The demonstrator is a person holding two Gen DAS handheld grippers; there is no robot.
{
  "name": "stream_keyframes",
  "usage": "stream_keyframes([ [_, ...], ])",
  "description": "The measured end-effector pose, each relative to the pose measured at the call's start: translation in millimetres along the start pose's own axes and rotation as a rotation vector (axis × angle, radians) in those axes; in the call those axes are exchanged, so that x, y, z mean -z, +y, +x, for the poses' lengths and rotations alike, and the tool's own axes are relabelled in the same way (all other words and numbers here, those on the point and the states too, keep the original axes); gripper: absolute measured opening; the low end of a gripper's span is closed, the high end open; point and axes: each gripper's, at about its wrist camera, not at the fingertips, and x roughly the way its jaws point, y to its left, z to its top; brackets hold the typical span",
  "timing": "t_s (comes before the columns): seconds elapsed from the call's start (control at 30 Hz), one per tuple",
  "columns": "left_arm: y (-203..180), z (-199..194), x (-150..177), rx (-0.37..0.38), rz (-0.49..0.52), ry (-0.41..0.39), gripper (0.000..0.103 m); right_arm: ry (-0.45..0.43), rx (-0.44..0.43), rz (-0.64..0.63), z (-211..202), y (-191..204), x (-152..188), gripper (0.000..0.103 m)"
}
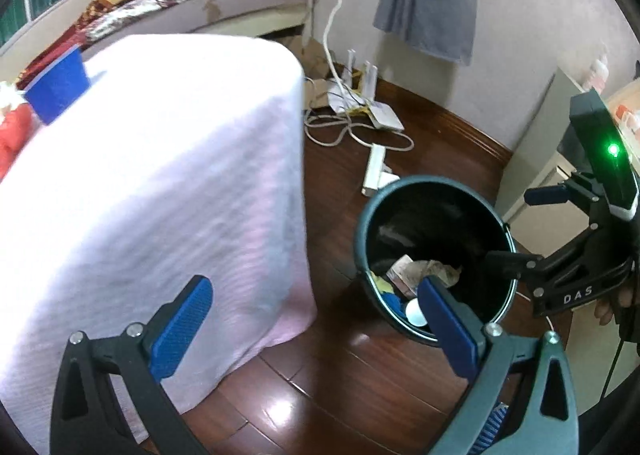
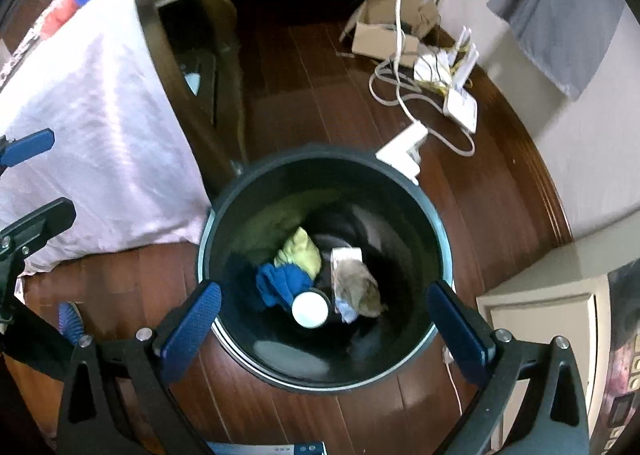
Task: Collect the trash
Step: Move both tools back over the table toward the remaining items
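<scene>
A dark round trash bin (image 2: 436,223) stands on the wooden floor, its rim also showing in the left wrist view (image 1: 362,223). Inside lie a blue cloth (image 2: 282,283), a yellow-green wad (image 2: 302,251), a crumpled grey wrapper (image 2: 356,287) and a white round lid (image 2: 310,309). My right gripper (image 2: 324,319) is open and empty, directly above the bin mouth; it shows in the left wrist view (image 1: 528,227). My left gripper (image 1: 316,319) is open and empty, between the table's cloth and the bin.
A table under a white-pink cloth (image 1: 160,159) stands left of the bin, with a blue box (image 1: 58,89) on it. A power strip (image 2: 402,151), cables and a router (image 2: 460,107) lie on the floor behind. A cabinet (image 2: 536,319) stands right.
</scene>
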Motion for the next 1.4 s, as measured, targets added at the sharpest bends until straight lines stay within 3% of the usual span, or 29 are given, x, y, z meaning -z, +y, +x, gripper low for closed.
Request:
stream_keyframes([
  [0.33,23,-42,-4,-0.068,-0.040,-0.072,0.102,-0.110,-0.038,-0.090,-34,38,-20,0.103],
  [0.57,50,-71,-7,-0.129,-0.068,-0.118,0.102,-0.268,-0.070,-0.095,-70,58,-42,0.103],
  [0.9,114,-106,5,-0.239,-0.201,-0.188,0.102,-0.512,-0.284,-0.042,-111,84,-68,0.103],
  [0.97,131,-109,8,-0.263,-0.223,-0.189,0.102,-0.612,-0.298,-0.023,-118,93,-68,0.103],
  [1.3,203,-123,18,-0.350,-0.334,-0.214,0.102,-0.513,-0.269,0.000,-107,158,-124,0.103],
  [1.4,226,-123,18,-0.320,-0.380,-0.230,0.101,-0.535,-0.254,-0.049,-101,187,-137,0.103],
])
